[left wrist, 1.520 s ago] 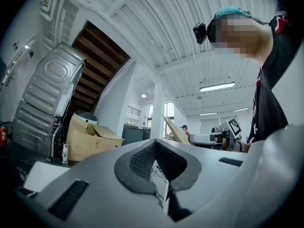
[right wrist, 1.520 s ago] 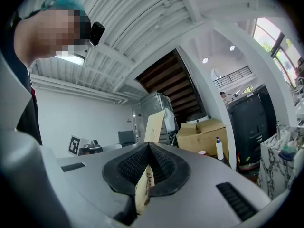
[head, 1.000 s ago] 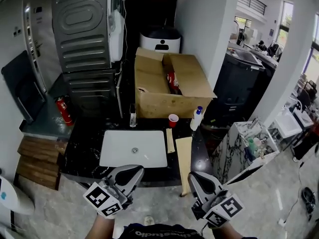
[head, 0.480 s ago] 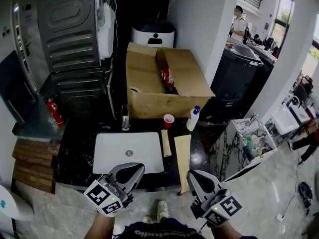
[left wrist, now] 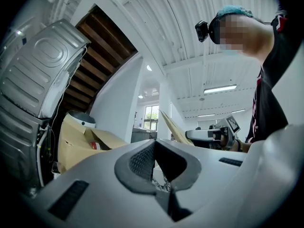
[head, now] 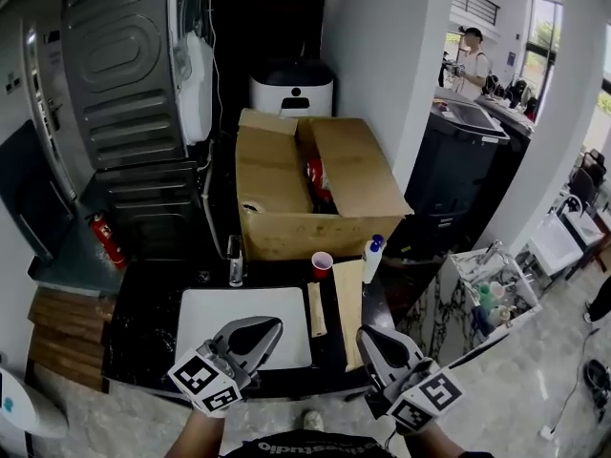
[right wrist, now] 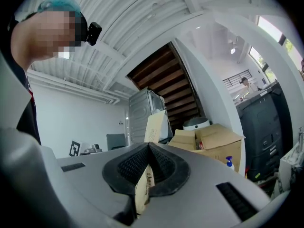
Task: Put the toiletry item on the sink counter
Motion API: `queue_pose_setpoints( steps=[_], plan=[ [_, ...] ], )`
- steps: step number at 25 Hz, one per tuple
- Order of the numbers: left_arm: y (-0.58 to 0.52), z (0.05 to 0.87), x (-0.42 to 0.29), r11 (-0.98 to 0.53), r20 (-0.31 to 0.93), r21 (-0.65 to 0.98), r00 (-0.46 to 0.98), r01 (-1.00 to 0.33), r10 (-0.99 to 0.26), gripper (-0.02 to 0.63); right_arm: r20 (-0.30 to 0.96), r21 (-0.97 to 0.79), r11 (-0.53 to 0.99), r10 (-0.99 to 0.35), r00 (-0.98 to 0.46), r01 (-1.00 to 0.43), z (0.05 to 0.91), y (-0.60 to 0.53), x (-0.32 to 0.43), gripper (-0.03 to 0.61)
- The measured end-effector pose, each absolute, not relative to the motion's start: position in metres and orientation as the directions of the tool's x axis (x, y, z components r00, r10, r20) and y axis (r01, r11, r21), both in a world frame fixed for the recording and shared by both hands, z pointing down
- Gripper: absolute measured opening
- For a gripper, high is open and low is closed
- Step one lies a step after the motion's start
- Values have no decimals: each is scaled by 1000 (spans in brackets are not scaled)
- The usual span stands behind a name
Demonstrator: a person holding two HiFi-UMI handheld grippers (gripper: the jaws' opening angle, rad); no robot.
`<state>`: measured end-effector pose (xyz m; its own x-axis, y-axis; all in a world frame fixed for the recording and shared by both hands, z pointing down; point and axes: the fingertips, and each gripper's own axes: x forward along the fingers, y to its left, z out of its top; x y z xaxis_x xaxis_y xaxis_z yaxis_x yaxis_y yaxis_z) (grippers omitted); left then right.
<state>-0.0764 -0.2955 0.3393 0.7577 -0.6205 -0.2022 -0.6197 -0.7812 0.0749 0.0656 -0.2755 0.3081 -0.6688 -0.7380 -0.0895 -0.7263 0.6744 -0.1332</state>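
Carton (right wrist: 154, 126), print illegible, pinched by right hand-held gripper (right wrist: 149, 148); left hand-held gripper (left wrist: 154, 144) closed.

Colour reference, head view unless noted. The long flat tan cardboard carton (head: 350, 299) is plain tan, with dark print on 1 face (too small to read, right gripper view). The right gripper (head: 366, 335) and the left gripper (head: 275, 325) have light grey shells and black cross-hatched pads; the 2 cubes carry black-and-white square markers. The glossy stone sink counter (head: 143, 313) is black. The rectangular sink basin (head: 205, 318) is white. The open cardboard box (head: 277, 198) is brown. The small plastic cup (head: 323, 262) is red. The slim pump bottle (head: 370, 259) is white with a blue top. The fire extinguisher (head: 108, 239) is red. The ribbed metal appliance (head: 119, 74) is grey.
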Motion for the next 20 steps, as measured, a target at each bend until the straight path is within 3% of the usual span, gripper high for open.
queue_pose_setpoints(
  steps=[7,20],
  plan=[
    [-340,351,-54,-790,-182,75,770,-609,-611,14,-45,-148,652,-755,-654,-743,328,-322,85,37],
    [-401,431,-19,-777,-64,142,778,-613,-625,14,195,-314,524,-781,-594,-792,453,-414,117,37]
  ],
)
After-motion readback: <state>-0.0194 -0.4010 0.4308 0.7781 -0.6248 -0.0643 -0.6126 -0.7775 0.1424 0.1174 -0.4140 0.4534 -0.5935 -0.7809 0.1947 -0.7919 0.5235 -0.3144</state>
